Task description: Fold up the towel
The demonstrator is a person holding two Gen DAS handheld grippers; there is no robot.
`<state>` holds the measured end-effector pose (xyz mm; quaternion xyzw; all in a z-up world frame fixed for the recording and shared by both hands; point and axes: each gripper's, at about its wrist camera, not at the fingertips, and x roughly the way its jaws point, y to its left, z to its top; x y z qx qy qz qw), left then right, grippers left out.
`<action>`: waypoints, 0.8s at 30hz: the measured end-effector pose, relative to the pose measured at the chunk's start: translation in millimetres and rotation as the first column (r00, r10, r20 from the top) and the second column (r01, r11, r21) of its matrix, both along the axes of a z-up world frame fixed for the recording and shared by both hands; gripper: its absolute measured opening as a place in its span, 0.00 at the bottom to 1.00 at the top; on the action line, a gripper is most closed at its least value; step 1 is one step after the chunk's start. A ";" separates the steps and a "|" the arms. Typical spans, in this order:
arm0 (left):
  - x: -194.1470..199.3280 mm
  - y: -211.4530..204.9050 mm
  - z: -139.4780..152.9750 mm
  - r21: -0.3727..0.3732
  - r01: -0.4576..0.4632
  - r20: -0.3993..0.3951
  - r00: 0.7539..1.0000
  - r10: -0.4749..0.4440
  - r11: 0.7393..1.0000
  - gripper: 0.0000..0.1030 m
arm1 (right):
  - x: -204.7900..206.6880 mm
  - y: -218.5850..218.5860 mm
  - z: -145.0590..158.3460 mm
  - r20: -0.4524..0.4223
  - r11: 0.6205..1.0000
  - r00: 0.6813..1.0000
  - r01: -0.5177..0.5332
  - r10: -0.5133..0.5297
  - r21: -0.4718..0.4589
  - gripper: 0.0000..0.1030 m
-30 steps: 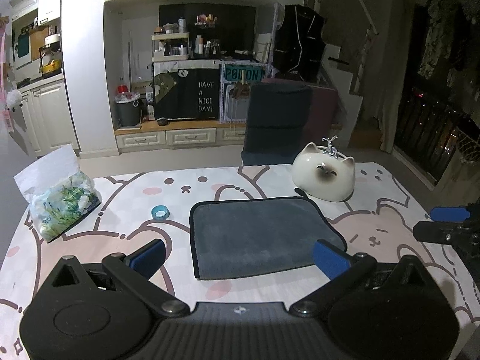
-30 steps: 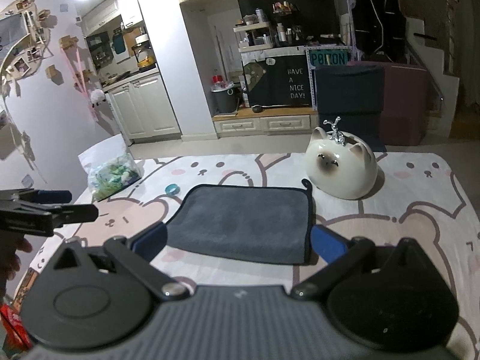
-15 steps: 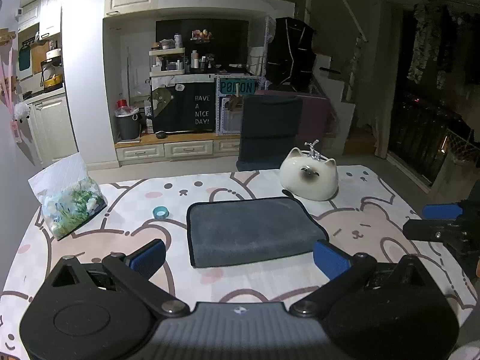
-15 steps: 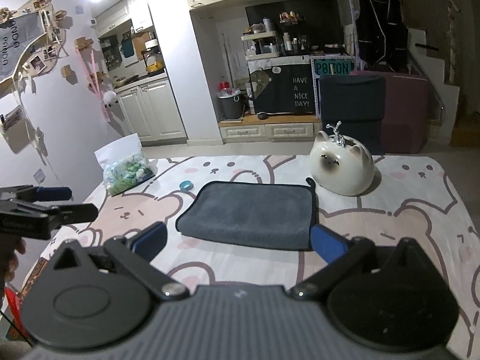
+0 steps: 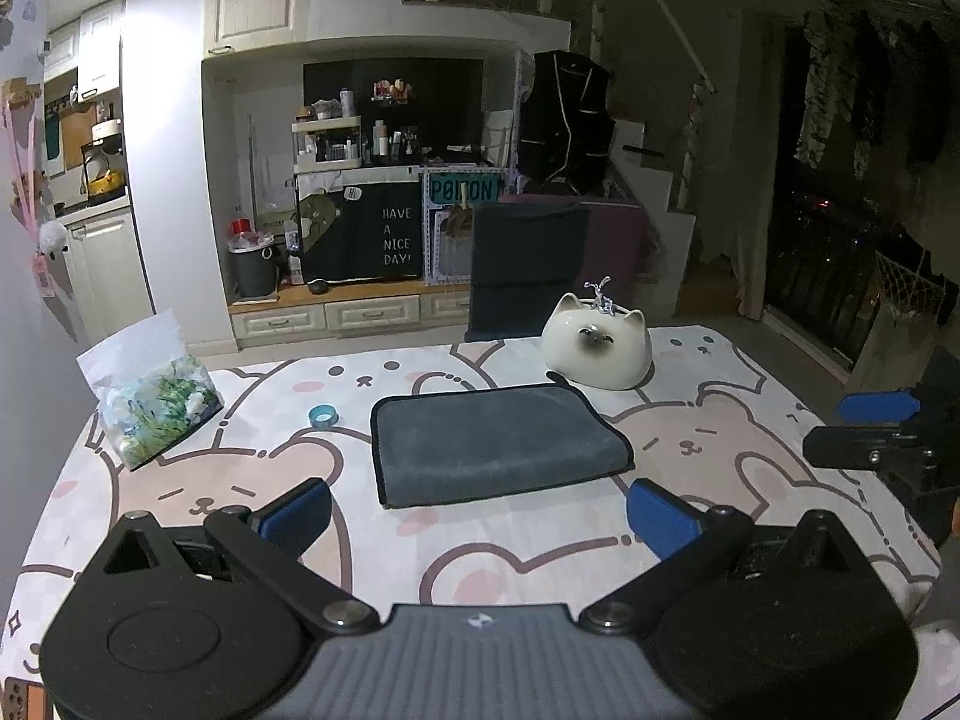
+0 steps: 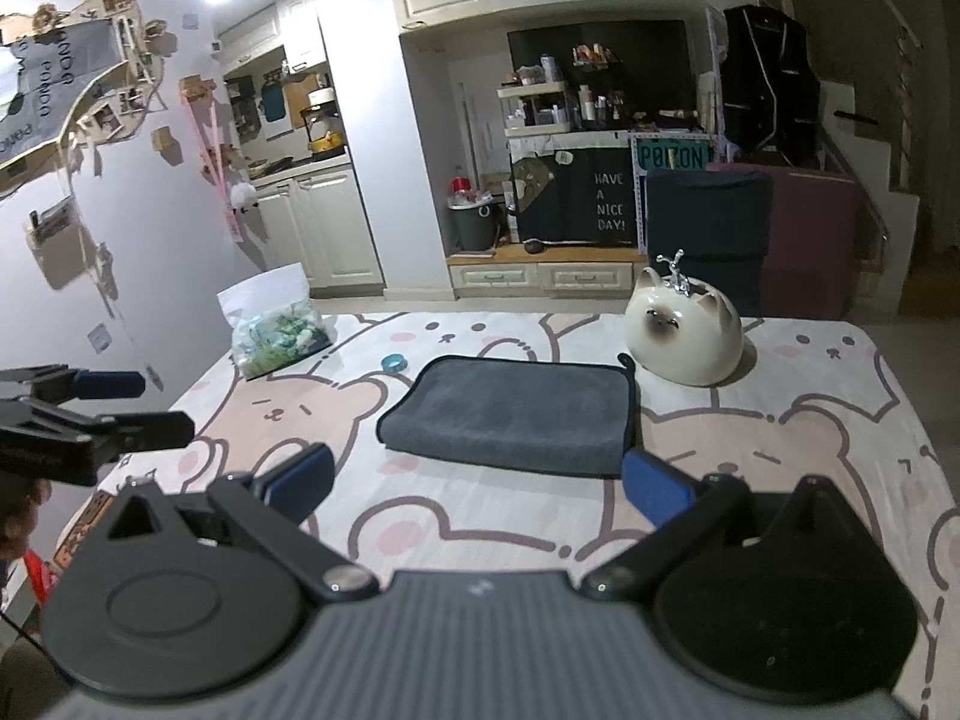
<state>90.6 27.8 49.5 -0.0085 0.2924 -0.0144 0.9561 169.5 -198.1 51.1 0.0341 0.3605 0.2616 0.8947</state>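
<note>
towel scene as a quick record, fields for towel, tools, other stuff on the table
towel: grey towel, folded, flat on the bear-print tablecloth
left tool: open, holds nothing, short of the towel's near edge
right tool: open, holds nothing, apart from the towel
behind towel: cat-shaped ceramic
left of towel: small blue ring, plastic bag

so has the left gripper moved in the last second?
Yes. The left gripper has pulled back from the grey towel; the towel and cat figurine sit farther off.
</note>
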 end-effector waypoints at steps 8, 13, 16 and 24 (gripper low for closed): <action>-28.3 -6.0 -7.9 0.011 0.029 0.001 1.000 -0.029 1.000 1.00 | -28.6 -7.3 0.5 0.014 1.000 1.000 -0.008 0.008 -0.006 1.00; -45.1 -13.6 -14.2 0.026 0.044 0.015 0.999 -0.044 0.999 1.00 | -48.0 -12.1 -0.5 0.022 1.000 1.000 -0.005 0.005 0.009 1.00; -54.2 -15.7 -17.7 0.026 0.044 0.023 0.999 -0.044 0.999 1.00 | -58.0 -15.2 -2.9 0.028 1.000 1.000 0.005 -0.005 0.002 1.00; -70.4 -15.5 -31.4 0.010 0.027 0.027 0.999 -0.028 1.000 1.00 | -76.7 -21.4 -14.2 0.017 1.000 1.000 0.006 -0.006 -0.004 1.00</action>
